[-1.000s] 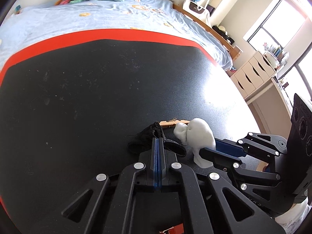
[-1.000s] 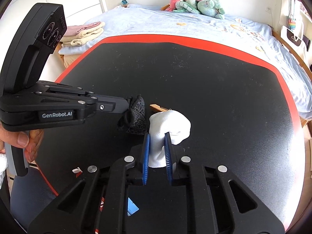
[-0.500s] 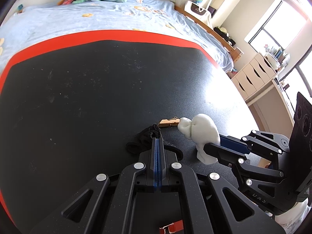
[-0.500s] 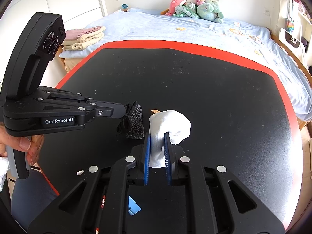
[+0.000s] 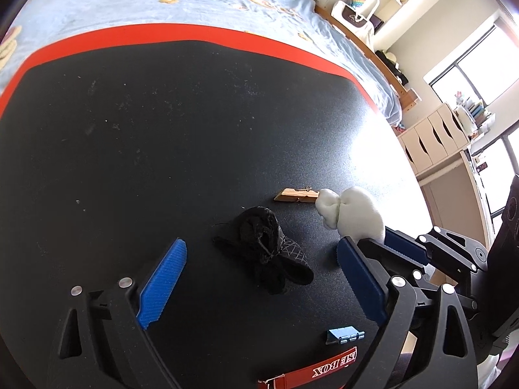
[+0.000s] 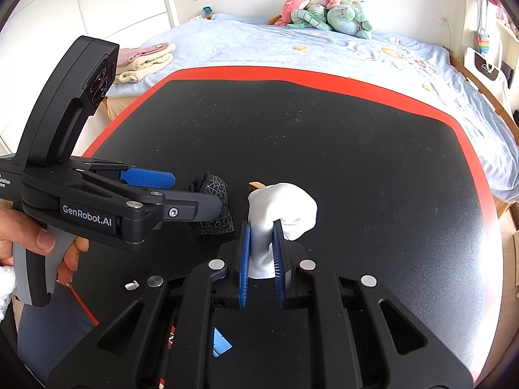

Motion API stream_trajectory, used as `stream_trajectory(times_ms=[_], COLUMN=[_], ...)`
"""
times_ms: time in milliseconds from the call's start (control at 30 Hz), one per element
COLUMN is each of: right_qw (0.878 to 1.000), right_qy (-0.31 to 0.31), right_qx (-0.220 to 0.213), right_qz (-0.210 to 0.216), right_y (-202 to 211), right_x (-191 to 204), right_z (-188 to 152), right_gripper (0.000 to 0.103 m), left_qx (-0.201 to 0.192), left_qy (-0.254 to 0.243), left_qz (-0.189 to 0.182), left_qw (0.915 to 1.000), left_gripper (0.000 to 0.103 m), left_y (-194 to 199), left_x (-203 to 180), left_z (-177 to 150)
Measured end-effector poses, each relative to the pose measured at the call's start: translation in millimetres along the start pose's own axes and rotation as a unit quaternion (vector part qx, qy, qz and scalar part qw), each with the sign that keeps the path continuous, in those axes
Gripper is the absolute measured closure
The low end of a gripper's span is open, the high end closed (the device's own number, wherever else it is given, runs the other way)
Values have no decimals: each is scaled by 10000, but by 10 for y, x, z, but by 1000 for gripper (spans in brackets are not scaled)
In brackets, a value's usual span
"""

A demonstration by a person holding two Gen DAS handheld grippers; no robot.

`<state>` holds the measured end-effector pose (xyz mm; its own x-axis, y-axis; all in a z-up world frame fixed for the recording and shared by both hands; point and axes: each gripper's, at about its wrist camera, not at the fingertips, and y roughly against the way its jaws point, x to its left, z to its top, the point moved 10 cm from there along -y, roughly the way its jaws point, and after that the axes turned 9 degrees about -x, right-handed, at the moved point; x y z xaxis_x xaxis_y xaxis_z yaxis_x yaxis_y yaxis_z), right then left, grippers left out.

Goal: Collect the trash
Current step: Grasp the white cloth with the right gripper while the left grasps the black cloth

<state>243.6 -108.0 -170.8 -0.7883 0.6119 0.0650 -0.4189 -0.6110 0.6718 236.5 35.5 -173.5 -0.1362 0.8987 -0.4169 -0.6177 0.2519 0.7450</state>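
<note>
We hold the white wad; the black mesh scrap lies loose on the bench.

Our left gripper (image 5: 259, 265) has just been opening its jaws, which stand wide around the black mesh scrap (image 5: 271, 253) at lower centre without pressing it. Our right gripper (image 6: 262, 256) pinches the white wad (image 6: 282, 214) at centre frame. A wooden clothespin (image 5: 296, 195) lies just behind the wad, a blue binder clip (image 5: 345, 335) and a red strap (image 5: 321, 369) nearer us; a bed (image 6: 324, 48) lies beyond the bench (image 5: 129, 129).
</note>
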Motion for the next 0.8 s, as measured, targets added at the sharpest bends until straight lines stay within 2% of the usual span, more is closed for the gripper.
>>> stream_trajectory(times_ms=[133, 300, 367, 433, 567, 800], right_qw=[10000, 10000, 10000, 10000, 10000, 9999], right_qy=[-7, -14, -16, -15, -25, -24], right_qx=[12, 15, 12, 13, -16, -116], right_qz=[-16, -13, -15, -13, -10, -24], right_y=[-14, -17, -18, -18, -10, 82], right_x=[7, 7, 8, 7, 14, 37], right_z=[8, 11, 14, 14, 19, 35], right_gripper=[90, 90, 90, 90, 90, 90], left_qx=[1, 141, 135, 99, 7, -196], left_qy=[-57, -104, -131, -178, -331, -579], left_qz=[-51, -93, -169, -164, -150, -131], left_qw=[10000, 9998, 9997, 9997, 9993, 9980], left_gripper=[17, 52, 59, 62, 77, 79], left_y=[-6, -46, -41, -22, 20, 150], left_x=[-33, -41, -62, -70, -86, -177], left_z=[-20, -86, -94, -82, -53, 11])
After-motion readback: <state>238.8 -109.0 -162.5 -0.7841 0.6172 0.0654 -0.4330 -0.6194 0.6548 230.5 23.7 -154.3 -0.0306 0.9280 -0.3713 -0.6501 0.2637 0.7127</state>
